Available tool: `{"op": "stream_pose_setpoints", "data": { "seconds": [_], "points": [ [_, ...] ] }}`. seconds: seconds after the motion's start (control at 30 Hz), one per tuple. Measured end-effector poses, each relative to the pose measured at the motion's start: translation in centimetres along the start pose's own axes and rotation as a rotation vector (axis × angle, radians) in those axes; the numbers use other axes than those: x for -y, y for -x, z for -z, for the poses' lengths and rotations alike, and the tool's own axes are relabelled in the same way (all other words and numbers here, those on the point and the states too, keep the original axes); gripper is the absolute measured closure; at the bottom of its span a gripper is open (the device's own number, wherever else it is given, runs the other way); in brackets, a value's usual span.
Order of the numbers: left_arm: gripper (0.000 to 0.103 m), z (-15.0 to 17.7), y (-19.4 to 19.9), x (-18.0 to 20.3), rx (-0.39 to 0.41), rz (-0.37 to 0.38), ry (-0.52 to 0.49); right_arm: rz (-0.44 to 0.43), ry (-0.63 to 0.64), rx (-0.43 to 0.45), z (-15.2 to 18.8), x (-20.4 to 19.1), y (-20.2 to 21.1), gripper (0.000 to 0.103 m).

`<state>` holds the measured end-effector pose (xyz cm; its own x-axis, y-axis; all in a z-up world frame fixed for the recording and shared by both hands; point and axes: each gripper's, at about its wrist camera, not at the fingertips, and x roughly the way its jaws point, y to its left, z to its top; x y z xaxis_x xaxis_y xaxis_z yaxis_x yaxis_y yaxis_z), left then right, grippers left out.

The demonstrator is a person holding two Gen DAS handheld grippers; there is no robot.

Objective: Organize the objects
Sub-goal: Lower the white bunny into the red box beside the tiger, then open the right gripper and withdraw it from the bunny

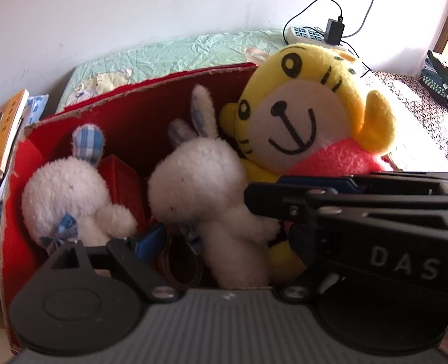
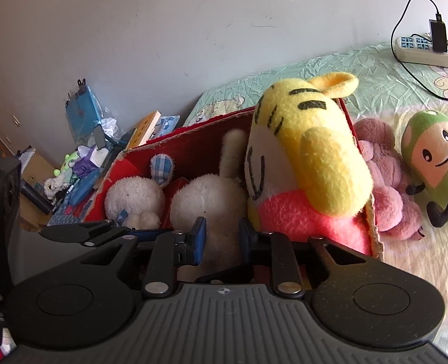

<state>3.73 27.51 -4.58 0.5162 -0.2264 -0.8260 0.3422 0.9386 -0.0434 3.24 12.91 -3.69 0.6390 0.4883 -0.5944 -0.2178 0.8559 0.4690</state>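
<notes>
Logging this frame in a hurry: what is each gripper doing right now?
Left gripper: open, around the middle white rabbit plush without pressing it.
Right gripper: shut on that rabbit's body.

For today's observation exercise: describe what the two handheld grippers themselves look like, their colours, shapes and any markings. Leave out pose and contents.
Both the left gripper and the right gripper are black plastic. Each has a grey ribbed body flanked by two round black discs, and jointed linkage bars with silver rivets. The fingers carry blue pads. One gripper's side bears white letters "DAS". No cables, hands or sleeves show.
</notes>
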Motion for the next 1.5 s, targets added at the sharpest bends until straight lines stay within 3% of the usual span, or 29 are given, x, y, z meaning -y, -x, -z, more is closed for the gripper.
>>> {"op": "stream_pose_setpoints", "data": {
  "seconds": [0.13,0.47,1.5],
  "points": [
    [0.014,0.1,0.0,0.3,0.001,-0.013,0.009,0.002,0.001,0.001,0.1,0.4,0.2,0.088],
    [0.013,0.4,0.3,0.7,0.006,-0.042,0.028,-0.049,-0.027,0.032,0.7,1.6,0.8,0.092],
    [0.007,0.7,2.1,2.0,0.034,-0.209,0.008,-0.021,-0.035,0.11,1.9,2.3,3.6,0.092]
  ]
}}
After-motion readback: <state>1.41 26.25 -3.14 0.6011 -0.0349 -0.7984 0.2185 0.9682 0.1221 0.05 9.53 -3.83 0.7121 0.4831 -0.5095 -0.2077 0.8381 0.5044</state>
